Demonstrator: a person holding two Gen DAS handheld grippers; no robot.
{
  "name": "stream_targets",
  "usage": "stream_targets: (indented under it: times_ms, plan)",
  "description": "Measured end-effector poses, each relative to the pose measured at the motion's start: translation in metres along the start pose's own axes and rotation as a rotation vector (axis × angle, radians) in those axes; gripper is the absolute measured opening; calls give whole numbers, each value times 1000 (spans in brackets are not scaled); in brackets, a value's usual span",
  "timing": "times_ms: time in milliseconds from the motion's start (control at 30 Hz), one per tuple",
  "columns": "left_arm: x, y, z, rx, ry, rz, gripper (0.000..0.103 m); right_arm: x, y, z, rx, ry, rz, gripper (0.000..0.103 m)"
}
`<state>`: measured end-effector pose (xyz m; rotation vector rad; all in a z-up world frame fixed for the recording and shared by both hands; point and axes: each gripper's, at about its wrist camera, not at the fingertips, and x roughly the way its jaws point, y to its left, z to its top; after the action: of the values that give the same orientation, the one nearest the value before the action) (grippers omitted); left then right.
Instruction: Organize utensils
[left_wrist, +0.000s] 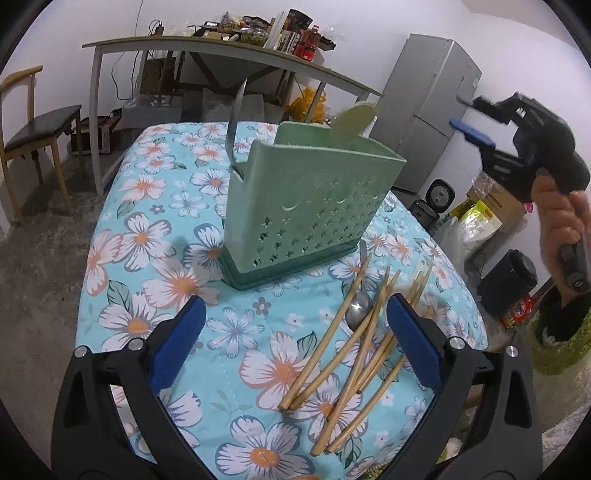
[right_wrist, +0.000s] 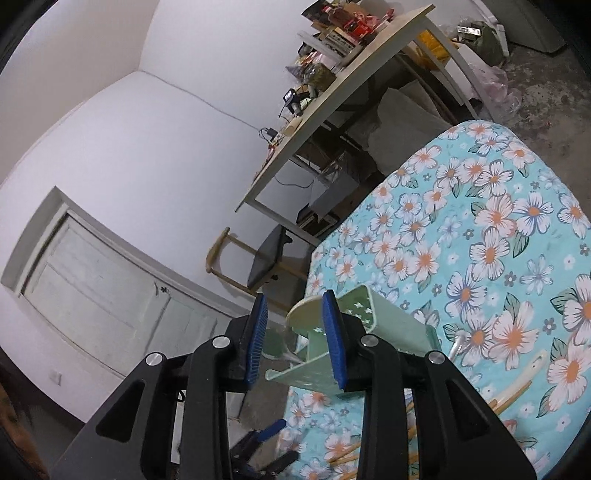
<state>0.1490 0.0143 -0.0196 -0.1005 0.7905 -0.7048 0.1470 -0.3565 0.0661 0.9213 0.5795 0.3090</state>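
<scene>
A green perforated utensil holder (left_wrist: 306, 206) stands on the floral tablecloth (left_wrist: 155, 229). A knife blade (left_wrist: 234, 122) and a pale green spatula (left_wrist: 354, 120) stick out of it. Several wooden chopsticks (left_wrist: 332, 354) and a metal spoon (left_wrist: 358, 306) lie in front of it on the right. My left gripper (left_wrist: 295, 332) is open and empty, low over the cloth beside the chopsticks. My right gripper (right_wrist: 295, 339) is open and empty, held in the air above the holder (right_wrist: 354, 332); it also shows in the left wrist view (left_wrist: 476, 122).
A long cluttered desk (left_wrist: 221, 48) stands behind the table. A wooden chair (left_wrist: 33, 136) is at the left. A grey fridge (left_wrist: 424, 110), a rice cooker (left_wrist: 428, 206) and bags sit on the floor at the right. The table edges drop off nearby.
</scene>
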Motion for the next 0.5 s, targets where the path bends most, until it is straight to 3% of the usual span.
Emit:
stream_targets:
  times_ms: [200,433,500]
  plan:
    - [-2,-9,-2,55,3,-14,95,-15,-24,-34,-68,33,-145,31]
    - [15,-31,-7,171,49,-53,95,-20,-74,-84,-35,144,-278,31]
    - [19,-38,-9,196,51,-52,95,-10,-86,-86,-11,172,-303,25]
